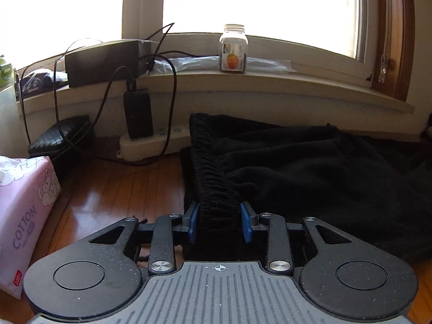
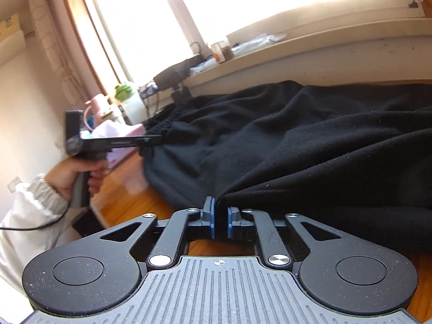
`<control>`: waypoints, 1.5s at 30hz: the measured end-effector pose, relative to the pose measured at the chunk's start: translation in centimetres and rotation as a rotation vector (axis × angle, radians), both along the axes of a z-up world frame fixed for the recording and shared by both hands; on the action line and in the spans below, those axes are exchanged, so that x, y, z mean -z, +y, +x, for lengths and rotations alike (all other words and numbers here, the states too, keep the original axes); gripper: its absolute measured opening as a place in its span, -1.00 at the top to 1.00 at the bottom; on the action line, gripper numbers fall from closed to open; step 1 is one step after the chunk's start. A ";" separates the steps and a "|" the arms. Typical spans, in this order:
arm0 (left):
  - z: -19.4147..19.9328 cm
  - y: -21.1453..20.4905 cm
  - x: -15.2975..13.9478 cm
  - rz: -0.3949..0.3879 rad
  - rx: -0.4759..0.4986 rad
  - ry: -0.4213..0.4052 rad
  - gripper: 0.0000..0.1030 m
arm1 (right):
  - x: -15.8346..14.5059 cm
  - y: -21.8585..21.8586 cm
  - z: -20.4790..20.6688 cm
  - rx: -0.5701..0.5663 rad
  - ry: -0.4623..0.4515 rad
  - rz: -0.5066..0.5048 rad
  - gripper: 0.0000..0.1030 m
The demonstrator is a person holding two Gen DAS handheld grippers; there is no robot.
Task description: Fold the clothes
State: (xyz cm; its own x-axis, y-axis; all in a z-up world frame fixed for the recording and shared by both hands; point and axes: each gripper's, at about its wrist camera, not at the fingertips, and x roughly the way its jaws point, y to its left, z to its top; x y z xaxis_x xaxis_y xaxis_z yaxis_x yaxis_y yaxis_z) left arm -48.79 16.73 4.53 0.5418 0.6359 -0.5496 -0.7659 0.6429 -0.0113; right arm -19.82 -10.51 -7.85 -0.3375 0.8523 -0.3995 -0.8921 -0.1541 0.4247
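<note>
On the wooden worktop (image 1: 113,189) below the window, black fleece trousers (image 1: 310,167) stretch rightward; left tongs (image 1: 220,222) pinch the ribbed waistband (image 1: 213,178), right tongs (image 2: 219,222), slightly parted, touch a fold.

Bare table (image 1: 113,189) left; tissue pack (image 1: 24,216), power strip (image 1: 151,143) crowd edge.

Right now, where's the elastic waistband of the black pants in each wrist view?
Left wrist: waistband runs up centre frame, clamped between the left gripper pads.
Right wrist: waistband at middle left, held by the left gripper.
Shared landmark: glass jar on the windowsill.
</note>
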 end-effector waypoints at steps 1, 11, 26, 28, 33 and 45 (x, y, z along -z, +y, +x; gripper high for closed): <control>0.0 -0.1 0.0 0.007 -0.007 0.011 0.34 | -0.2 -0.9 -0.2 -0.008 -0.003 0.004 0.82; -0.1 -0.6 0.2 0.027 -0.015 0.038 0.33 | 0.2 -3.0 0.6 0.012 0.049 0.017 0.38; -0.3 -0.7 1.1 0.026 -0.019 0.020 0.31 | 1.6 -1.5 3.3 0.163 0.274 0.061 0.20; -0.4 -0.7 1.2 0.026 -0.020 0.016 0.30 | 1.8 -1.7 3.7 0.192 0.296 0.055 0.26; -0.7 -0.5 1.3 0.020 -0.018 0.003 0.30 | 1.6 -3.3 4.4 0.227 0.327 0.056 0.91; -0.8 -0.9 1.0 0.017 -0.024 0.004 0.28 | -0.3 -7.4 4.2 0.247 0.163 0.080 0.72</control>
State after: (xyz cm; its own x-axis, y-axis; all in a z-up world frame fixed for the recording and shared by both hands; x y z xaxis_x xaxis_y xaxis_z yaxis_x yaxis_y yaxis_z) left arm -49.60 15.83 3.49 0.5238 0.6584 -0.5405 -0.7814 0.6240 0.0030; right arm -15.62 -17.90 -7.58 -0.1702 0.9431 -0.2857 -0.8276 0.0206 0.5610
